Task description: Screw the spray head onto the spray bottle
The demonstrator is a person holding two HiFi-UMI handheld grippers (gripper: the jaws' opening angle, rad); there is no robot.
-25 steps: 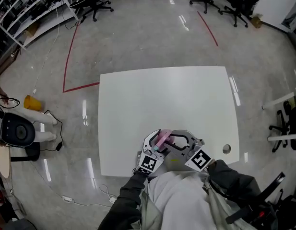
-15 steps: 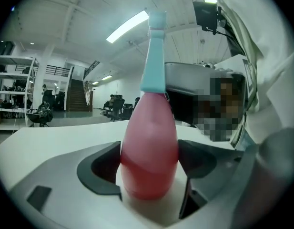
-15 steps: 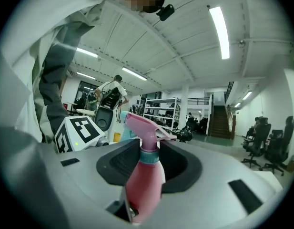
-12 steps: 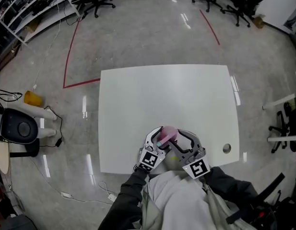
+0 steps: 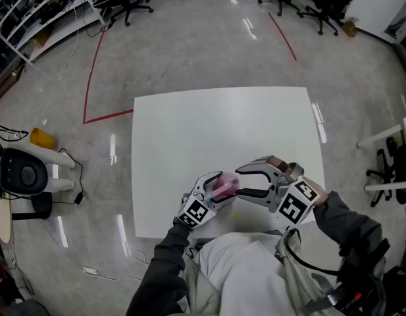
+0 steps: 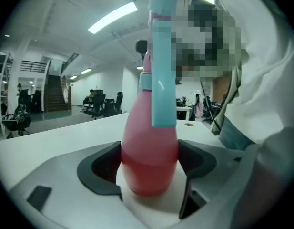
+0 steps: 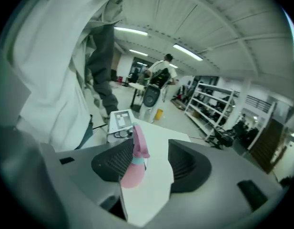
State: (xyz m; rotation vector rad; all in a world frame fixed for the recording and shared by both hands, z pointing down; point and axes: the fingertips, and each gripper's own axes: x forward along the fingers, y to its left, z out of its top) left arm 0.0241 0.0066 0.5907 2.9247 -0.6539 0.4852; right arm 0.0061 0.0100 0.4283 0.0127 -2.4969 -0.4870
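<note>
Because my pale-clad torso (image 5: 245, 275) crowds the bottom of the head view, I work tight against the near edge of the white counter (image 5: 222, 124). There, at lower centre, the left gripper (image 5: 218, 185) steadies the pink plastic spray bottle (image 6: 149, 161). Its fingers are spread wide and clamped on the fat lower body, so the bottle cannot spin. The pink-and-teal spray head (image 6: 162, 66) stands on the neck; I judge it seated, though the thread is hidden. Just right of it, the right gripper (image 5: 245, 182) holds nothing. Its fingers have just been opening and stand apart beside the head, probably to take a fresh bite for another twist. Beyond, towards the top of the frame, the counter lies bare to its far edge, giving free room.
</note>
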